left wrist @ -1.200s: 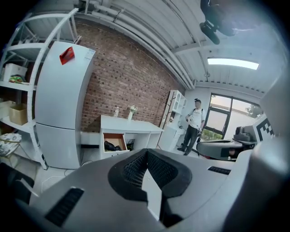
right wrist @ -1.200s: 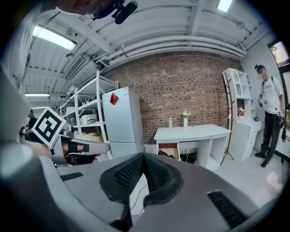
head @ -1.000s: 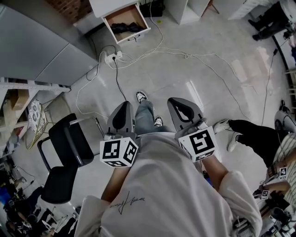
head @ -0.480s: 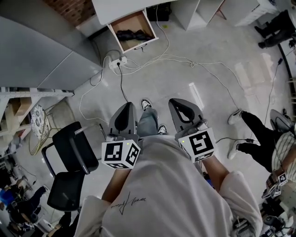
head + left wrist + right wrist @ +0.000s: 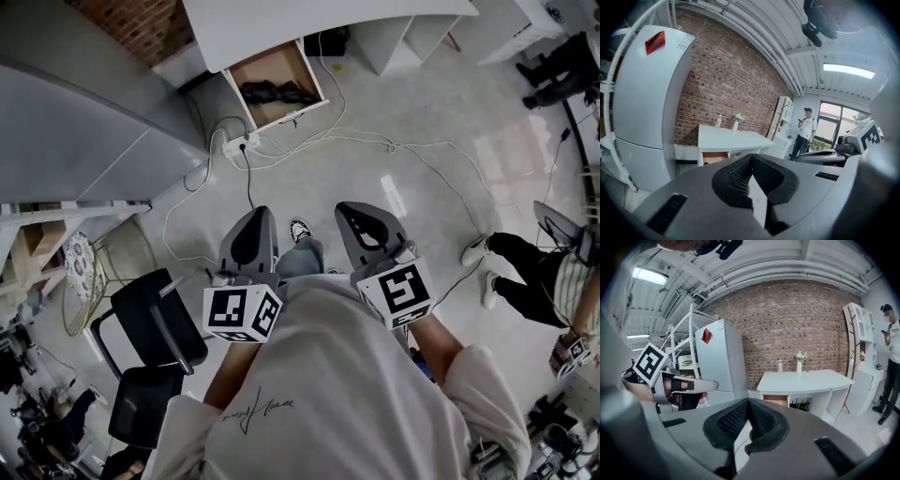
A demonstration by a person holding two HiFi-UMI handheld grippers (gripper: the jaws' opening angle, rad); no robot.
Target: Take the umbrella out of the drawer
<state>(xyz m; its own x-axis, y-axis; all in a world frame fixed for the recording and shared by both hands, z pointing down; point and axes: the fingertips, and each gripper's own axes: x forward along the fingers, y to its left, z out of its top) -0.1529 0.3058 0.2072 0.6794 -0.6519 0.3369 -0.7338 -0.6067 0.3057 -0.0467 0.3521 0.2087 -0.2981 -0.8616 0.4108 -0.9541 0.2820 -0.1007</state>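
The wooden drawer (image 5: 278, 84) stands pulled out from under the white desk (image 5: 309, 23) at the top of the head view. A black folded umbrella (image 5: 277, 93) lies inside it. My left gripper (image 5: 251, 239) and right gripper (image 5: 367, 230) are held side by side at waist height, well short of the drawer across the floor. Both are shut, with nothing between the jaws. Ahead of the left gripper (image 5: 751, 160) the desk (image 5: 731, 138) and the open drawer (image 5: 715, 156) are small. Past the right gripper (image 5: 749, 404) I see the desk (image 5: 811, 380) and drawer (image 5: 776, 401).
A power strip (image 5: 246, 142) and white cables (image 5: 394, 145) trail over the floor between me and the drawer. A black chair (image 5: 155, 328) stands at my left and a grey fridge (image 5: 84, 103) beyond it. A person's legs (image 5: 525, 272) are at the right.
The desk and drawer have slid down and grown larger in the head view as I walk toward them. Both grippers keep their pose and stay shut.
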